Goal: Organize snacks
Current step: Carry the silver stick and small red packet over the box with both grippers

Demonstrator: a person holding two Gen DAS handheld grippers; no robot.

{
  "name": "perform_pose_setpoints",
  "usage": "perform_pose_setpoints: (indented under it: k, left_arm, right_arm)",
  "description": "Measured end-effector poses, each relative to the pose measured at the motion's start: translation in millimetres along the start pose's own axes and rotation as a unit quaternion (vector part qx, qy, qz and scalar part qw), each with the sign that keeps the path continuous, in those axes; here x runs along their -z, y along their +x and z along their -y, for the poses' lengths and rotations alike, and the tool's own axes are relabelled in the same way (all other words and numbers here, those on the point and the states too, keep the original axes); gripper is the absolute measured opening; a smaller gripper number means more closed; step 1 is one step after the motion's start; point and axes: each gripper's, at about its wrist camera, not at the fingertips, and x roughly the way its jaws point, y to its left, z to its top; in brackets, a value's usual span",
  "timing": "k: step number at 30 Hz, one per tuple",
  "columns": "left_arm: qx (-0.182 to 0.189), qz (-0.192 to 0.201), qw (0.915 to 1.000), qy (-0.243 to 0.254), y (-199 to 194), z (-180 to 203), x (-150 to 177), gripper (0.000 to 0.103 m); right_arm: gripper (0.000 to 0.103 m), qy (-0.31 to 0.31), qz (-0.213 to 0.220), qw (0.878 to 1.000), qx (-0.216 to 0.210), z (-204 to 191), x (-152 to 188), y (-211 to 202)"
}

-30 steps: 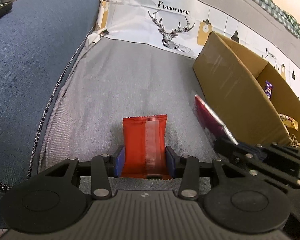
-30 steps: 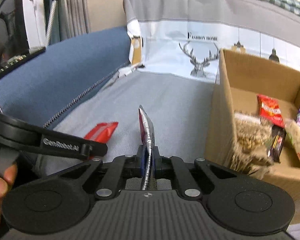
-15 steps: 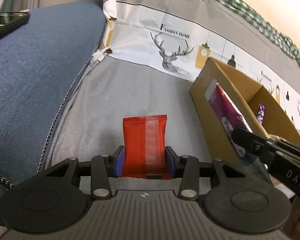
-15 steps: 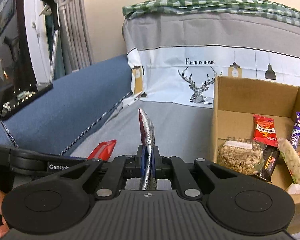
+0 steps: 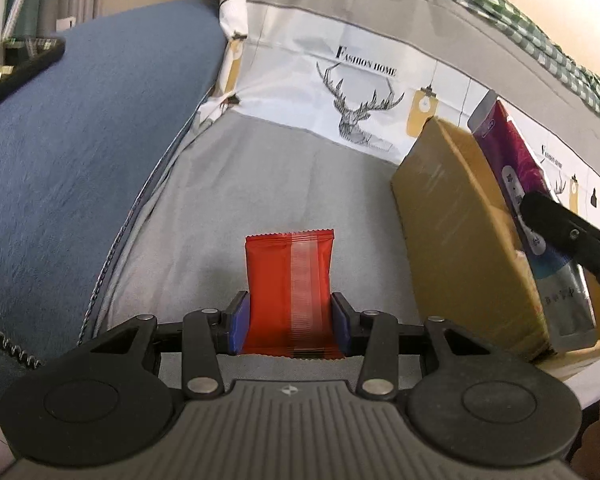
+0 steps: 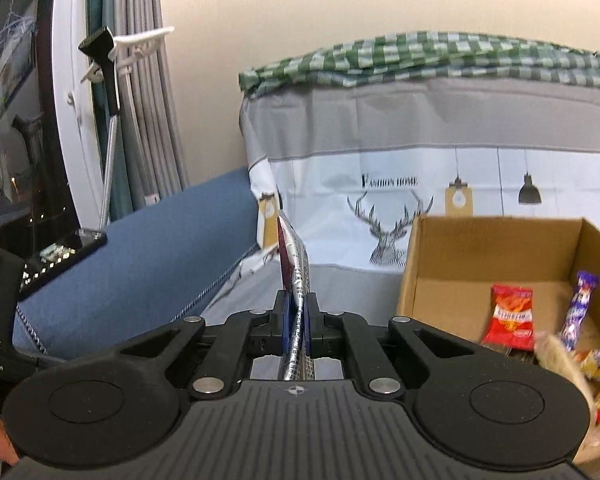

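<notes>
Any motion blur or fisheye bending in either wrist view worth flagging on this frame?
Left wrist view: red packet and left gripper sharp; cardboard box and purple packet slightly smeared; sofa edges bowed by the lens. Right wrist view: the snacks in the box are blurred, worst near the right edge; right gripper crisp.

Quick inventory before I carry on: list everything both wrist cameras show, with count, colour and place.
red packet: 1, red, clamped in left gripper above grey seat
foil pouch: 1, purple and silver, edge-on in right gripper
cardboard box: 1, brown, open, on the seat at right
snacks in box: several; a red bag, a purple bar, others blurred
sofa cover: 1, grey and white, deer print
checked cloth: 1, green, on sofa back
blue armrest: 1, left
left gripper: 1, black
right gripper: 1, black
</notes>
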Motion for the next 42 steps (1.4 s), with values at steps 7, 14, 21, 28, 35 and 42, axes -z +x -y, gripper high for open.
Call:
perform_pose_setpoints:
  k: [7, 14, 21, 28, 35, 42]
  left_arm:
    - [0.008, 0.034, 0.9993, 0.016, -15.8, 37.8, -30.1, 0.047]
    - [0.032, 0.060, 0.9971, 0.035, -19.2, 90.4, -61.1, 0.047]
    - [0.061, 0.075, 0.9930, 0.067, -7.7, 154.2, -88.4, 0.047]
    - [0.083, 0.078, 0.9899, 0.084, 18.0, 208.5, -111.9, 0.047]
    - [0.101, 0.069, 0.9879, 0.096, 41.2, 250.4, -115.2, 0.047]
    - [0.111, 0.063, 0.9868, 0.100, 52.3, 268.2, -116.9, 0.047]
  right_arm:
    - [0.007, 0.038, 0.023, 0.999, 0.023, 27.2, -9.7, -1.8]
    - [0.007, 0.091, 0.039, 0.994, 0.053, 63.4, -17.3, -1.1]
    - [0.007, 0.121, 0.070, 0.985, 0.101, 103.5, -27.4, -9.6]
    - [0.007, 0.153, 0.096, 0.972, 0.151, 142.3, -30.2, -24.0]
    - [0.007, 0.191, 0.095, 0.961, 0.177, 175.5, -26.5, -29.6]
    - [0.007, 0.208, 0.101, 0.955, 0.184, 188.0, -23.8, -33.1]
